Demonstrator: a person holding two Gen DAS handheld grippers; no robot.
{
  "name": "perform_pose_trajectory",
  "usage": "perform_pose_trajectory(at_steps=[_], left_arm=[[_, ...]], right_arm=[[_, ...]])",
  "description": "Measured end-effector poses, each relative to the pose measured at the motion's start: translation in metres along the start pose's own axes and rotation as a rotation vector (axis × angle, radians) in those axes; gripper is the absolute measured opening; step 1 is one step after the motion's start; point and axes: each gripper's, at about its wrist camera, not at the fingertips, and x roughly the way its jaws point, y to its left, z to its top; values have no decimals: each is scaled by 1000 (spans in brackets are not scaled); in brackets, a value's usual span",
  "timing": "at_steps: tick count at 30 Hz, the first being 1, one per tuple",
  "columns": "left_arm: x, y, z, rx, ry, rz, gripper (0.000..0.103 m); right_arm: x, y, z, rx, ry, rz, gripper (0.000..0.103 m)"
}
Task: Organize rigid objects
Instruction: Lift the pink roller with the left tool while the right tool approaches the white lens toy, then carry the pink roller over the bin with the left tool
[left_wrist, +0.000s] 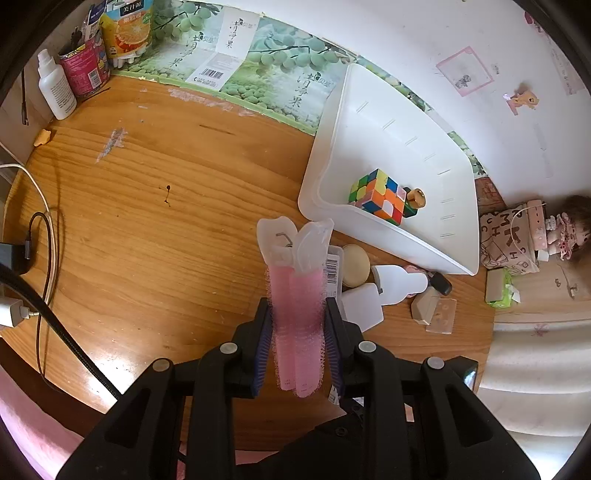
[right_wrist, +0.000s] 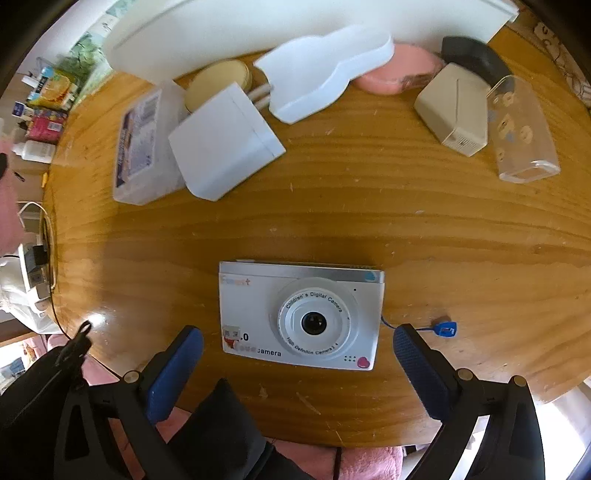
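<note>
The table (right_wrist: 332, 206) is crowded along its far side, and the white bin (left_wrist: 332, 147) sits there tilted, already holding a cube (left_wrist: 378, 195) and a small bottle (left_wrist: 415, 199); anything dropped against its sloping wall could slide or knock it, I'd say. In front of the bin lies a clutter of boxes (right_wrist: 225, 144) and a clear case (right_wrist: 522, 129), easy to sweep aside on the way over. Nearer, the camera (right_wrist: 301, 314) lies flat, lens up, between the spread fingers of the right gripper (right_wrist: 297, 350), whose jaws stand wide and touch nothing; closing off-centre could spin it, or catch its blue strap tag (right_wrist: 447, 328). The left gripper (left_wrist: 297, 332) is clamped on pink rollers (left_wrist: 297, 325), held above the table; the fuzzy pair looks loosely nested, so one could slip free.
</note>
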Motion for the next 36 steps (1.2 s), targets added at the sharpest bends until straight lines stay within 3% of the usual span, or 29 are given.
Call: perform_pose_trajectory(at_steps=[17,21,30,36], left_arm=[[2,1,-2,-4,14,4,29],[4,0,-2,0,19,4,29],[4,-4,-2,17,18,9,29],[2,-13,3,51,8,9,29]], right_arm=[[24,18,6,-26,54,-65,101],[23,19,6,-45,37,-84,94],[18,17,3,-58,7,-75,93],[-7,11,3,-74,-53,-99,93]])
